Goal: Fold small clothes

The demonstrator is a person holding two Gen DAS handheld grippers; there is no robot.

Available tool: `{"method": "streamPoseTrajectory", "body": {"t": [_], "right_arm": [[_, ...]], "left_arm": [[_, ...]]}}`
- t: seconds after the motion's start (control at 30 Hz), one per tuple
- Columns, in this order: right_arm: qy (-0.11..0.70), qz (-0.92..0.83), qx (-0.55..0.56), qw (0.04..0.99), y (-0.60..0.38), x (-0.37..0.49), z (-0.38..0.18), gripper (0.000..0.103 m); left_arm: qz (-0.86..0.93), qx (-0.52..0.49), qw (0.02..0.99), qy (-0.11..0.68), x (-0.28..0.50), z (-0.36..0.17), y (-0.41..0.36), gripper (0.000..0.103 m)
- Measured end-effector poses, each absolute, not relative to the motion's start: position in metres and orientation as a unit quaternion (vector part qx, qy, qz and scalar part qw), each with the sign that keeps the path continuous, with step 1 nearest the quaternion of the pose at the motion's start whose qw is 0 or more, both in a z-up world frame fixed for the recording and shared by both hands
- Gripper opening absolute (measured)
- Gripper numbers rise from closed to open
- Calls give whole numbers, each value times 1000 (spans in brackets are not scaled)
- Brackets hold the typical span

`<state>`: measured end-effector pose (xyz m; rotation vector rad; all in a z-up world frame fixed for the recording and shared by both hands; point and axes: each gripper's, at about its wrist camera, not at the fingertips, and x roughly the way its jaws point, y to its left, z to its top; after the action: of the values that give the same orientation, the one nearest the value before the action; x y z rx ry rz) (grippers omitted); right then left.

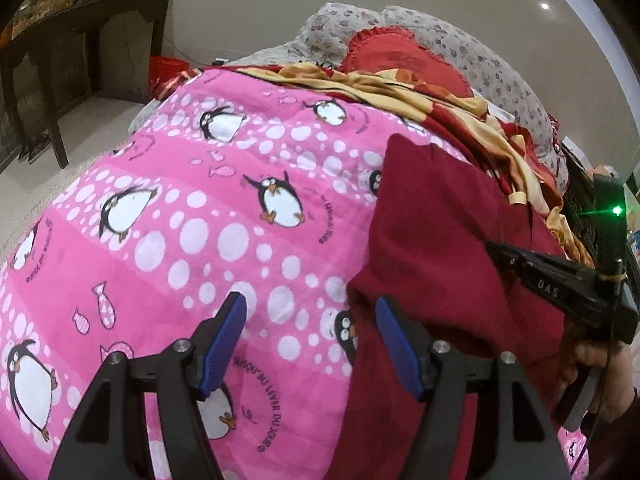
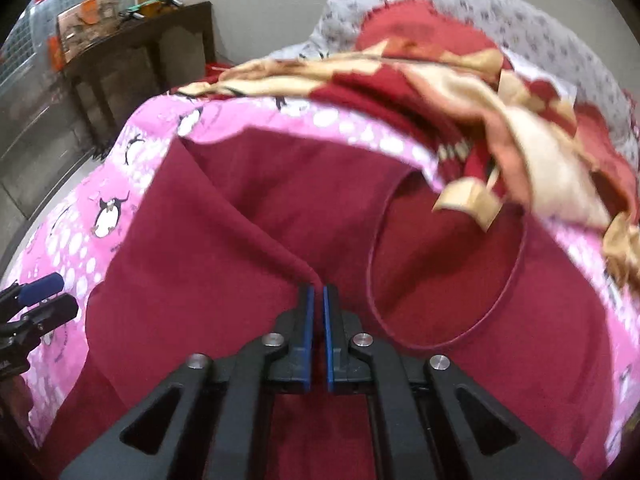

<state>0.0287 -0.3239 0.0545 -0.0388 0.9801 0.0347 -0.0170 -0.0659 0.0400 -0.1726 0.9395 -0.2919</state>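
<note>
A dark red garment point(image 2: 280, 208) lies on the pink penguin blanket point(image 1: 200, 220), its round neckline point(image 2: 448, 264) at the right. My right gripper point(image 2: 316, 292) is shut on a raised fold of the garment, which tents up to the fingertips. It also shows in the left wrist view point(image 1: 496, 250), over the garment point(image 1: 432, 220). My left gripper point(image 1: 310, 308) is open and empty above the blanket, at the garment's left edge. It shows at the left edge of the right wrist view point(image 2: 42, 286).
A red and cream patterned cloth point(image 2: 500, 92) lies bunched at the far side of the bed, beside floral pillows point(image 1: 472, 48) and a red cushion point(image 1: 400, 56). A dark wooden table point(image 1: 80, 28) stands on the floor at the left.
</note>
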Motion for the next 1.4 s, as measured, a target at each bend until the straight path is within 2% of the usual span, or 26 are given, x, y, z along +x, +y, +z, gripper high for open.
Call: {"method": "streamPoseTrajectory", "body": {"t": [0.17,0.33,0.4,0.47,0.57,0.73,0.77,0.8,0.83,1.0,1.13,1.23,1.3,1.4], "right_arm": [[449,13,44,893,-345,1,78,42],[433,-67,59,897,-401,-53,95,44],[430,-125,57,892,-432,-79,95,54],[435,-165,68,883,-461,-100,90,59],[449,-182,93,870,-486,-113,80,59],[426,-147,110,886,-483,-105,78,59],[428,-145,104,886,-481,-100,75,55],[440,-148,98,880,-479,-94,72,29],[442,-145,99,880,-478,-92,71,19],[375,-163,53,911,-468,-102,103,20],[397,-170,93,897,-490,-92,91,20],[436,-170,95,879,-494,-88,77,28],[419,-178,97,885,-494,-98,86,32],[380,-190,108,899,-492,-115,105,32]], "left_arm": [[-144,-70,878,450,-9,41,-76,71],[-145,-28,866,478,0,19,-91,75],[-146,-16,872,467,-3,18,-94,76],[-145,-7,873,466,-4,18,-96,76],[-141,-11,873,466,-5,19,-95,76],[-131,0,874,468,-4,18,-102,78],[-129,-1,874,468,-4,18,-102,78],[-128,-2,874,469,-4,18,-102,78],[-127,-3,874,469,-4,19,-101,78],[-128,-3,876,466,-6,16,-103,83],[-118,12,881,457,-9,15,-110,85],[-119,-1,880,460,-11,22,-105,85],[-120,-19,885,450,-14,34,-100,85],[-130,-34,897,422,-13,52,-102,85]]}}
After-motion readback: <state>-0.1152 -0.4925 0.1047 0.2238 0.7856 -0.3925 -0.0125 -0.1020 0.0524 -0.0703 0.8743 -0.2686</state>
